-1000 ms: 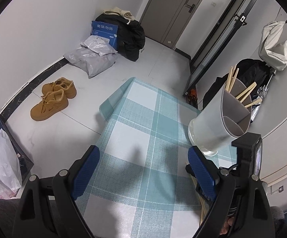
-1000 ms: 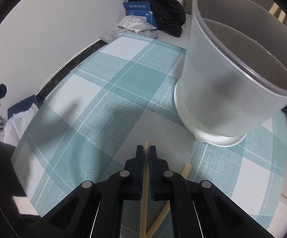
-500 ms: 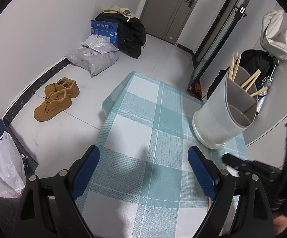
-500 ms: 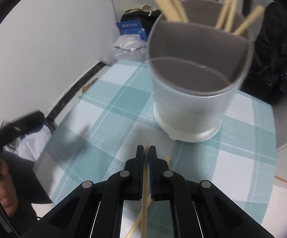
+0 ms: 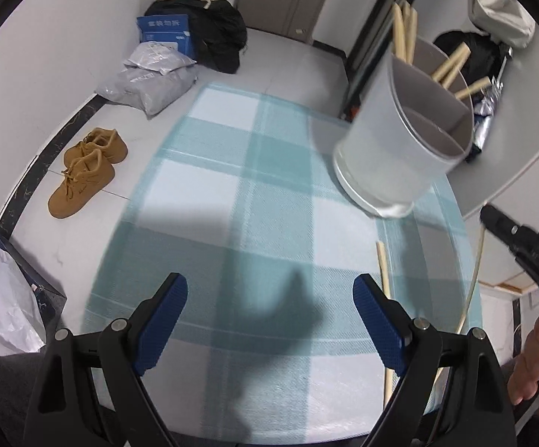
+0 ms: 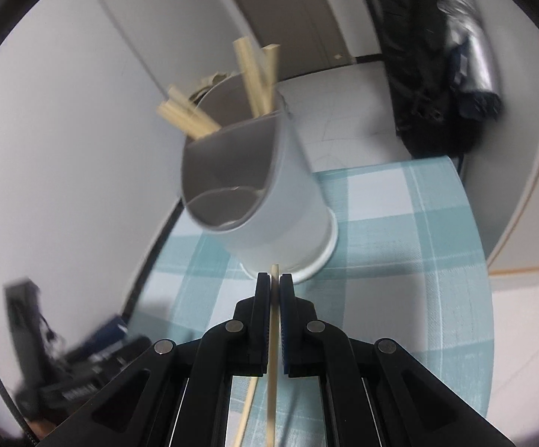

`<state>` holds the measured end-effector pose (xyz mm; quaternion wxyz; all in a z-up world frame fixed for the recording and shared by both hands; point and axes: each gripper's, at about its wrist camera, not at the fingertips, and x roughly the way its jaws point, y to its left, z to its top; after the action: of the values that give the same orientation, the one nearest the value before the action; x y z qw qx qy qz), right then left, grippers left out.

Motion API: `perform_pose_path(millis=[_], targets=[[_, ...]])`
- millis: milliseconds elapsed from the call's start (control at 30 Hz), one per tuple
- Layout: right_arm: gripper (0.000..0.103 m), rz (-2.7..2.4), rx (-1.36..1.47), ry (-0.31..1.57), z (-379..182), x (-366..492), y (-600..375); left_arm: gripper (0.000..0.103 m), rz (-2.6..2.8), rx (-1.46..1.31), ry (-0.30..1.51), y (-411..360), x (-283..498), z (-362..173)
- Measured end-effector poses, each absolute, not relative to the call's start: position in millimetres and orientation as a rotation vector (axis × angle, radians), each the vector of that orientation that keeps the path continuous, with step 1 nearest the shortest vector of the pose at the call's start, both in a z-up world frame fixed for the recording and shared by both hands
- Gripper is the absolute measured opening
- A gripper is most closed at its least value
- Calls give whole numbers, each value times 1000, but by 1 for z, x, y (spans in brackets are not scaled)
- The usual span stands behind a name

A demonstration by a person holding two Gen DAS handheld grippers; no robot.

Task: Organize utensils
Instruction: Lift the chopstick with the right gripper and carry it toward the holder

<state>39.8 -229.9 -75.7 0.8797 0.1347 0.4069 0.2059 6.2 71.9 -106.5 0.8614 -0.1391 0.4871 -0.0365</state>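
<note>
A grey two-compartment utensil holder (image 5: 399,141) stands on the teal checked tablecloth (image 5: 232,193), with several wooden chopsticks (image 5: 405,33) in its rear compartment. My right gripper (image 6: 275,283) is shut on one chopstick (image 6: 273,335), lifted off the cloth; its tip shows just in front of the holder (image 6: 269,193). Another chopstick (image 6: 247,409) lies on the cloth below it, also seen as a loose chopstick (image 5: 383,272) in the left wrist view. My left gripper (image 5: 269,298) hangs open over the near part of the cloth with nothing between its blue pads (image 5: 161,320).
The right gripper's black body (image 5: 522,242) and a hand (image 5: 537,365) come in from the right edge. On the floor lie tan shoes (image 5: 83,175), grey parcels (image 5: 150,78), a blue box (image 5: 165,33) and black bags (image 5: 213,37). A white bag (image 5: 5,309) sits left of the table.
My right gripper has risen off the cloth with the chopstick and rolled, so the holder now sits further off and tilted. My left gripper has drifted nearer the holder, still open.
</note>
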Motion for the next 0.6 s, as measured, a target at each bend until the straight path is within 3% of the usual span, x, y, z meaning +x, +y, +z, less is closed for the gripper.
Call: perform_pose_path(millis=[600], targets=[[4, 333, 563, 819, -93, 28, -326, 87, -133, -181, 1152, -3, 30, -108]])
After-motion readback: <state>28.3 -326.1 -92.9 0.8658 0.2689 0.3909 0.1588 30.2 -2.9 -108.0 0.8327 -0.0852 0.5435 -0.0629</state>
